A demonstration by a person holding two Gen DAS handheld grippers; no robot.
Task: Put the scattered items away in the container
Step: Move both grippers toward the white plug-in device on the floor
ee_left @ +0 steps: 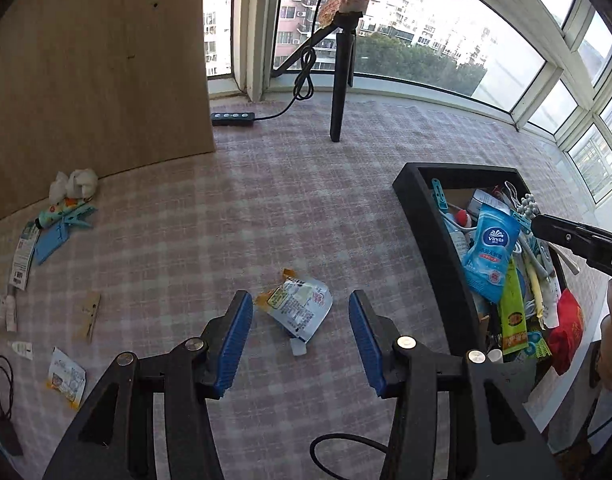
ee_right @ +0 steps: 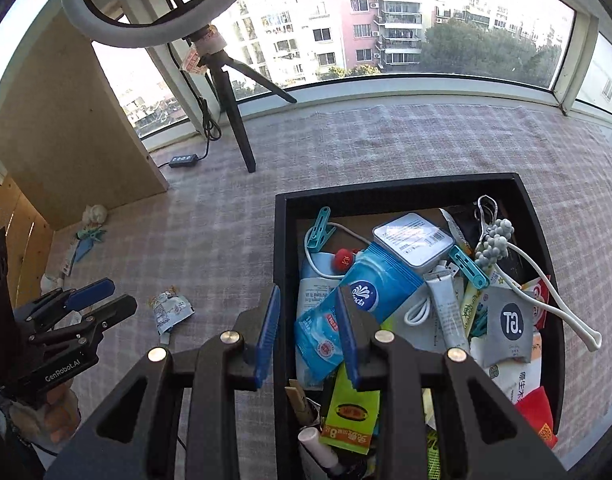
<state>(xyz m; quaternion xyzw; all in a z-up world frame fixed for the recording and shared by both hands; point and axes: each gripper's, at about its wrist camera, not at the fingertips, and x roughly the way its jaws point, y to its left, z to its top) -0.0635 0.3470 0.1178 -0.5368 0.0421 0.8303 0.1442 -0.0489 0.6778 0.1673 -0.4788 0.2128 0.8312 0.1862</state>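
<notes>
A black box point(ee_left: 422, 216) full of small items stands at the right; it also shows in the right wrist view point(ee_right: 283, 240). A crumpled white and orange sachet point(ee_left: 299, 306) lies on the checked cloth just ahead of my open, empty left gripper point(ee_left: 301, 330); it also shows in the right wrist view point(ee_right: 170, 308). My right gripper point(ee_right: 308, 320) is open and empty above the box's near left edge, over a blue Vinda tissue pack point(ee_right: 358, 300). The left gripper point(ee_right: 93, 300) shows at the left of the right wrist view.
Loose items lie at the left: a blue clip point(ee_left: 61, 228), white wads point(ee_left: 73, 184), a wooden peg point(ee_left: 89, 314), a small sachet point(ee_left: 65, 376), a label strip point(ee_left: 23, 256). A tripod point(ee_left: 342, 80), a power strip point(ee_left: 231, 118) and a wooden panel point(ee_left: 93, 72) stand behind.
</notes>
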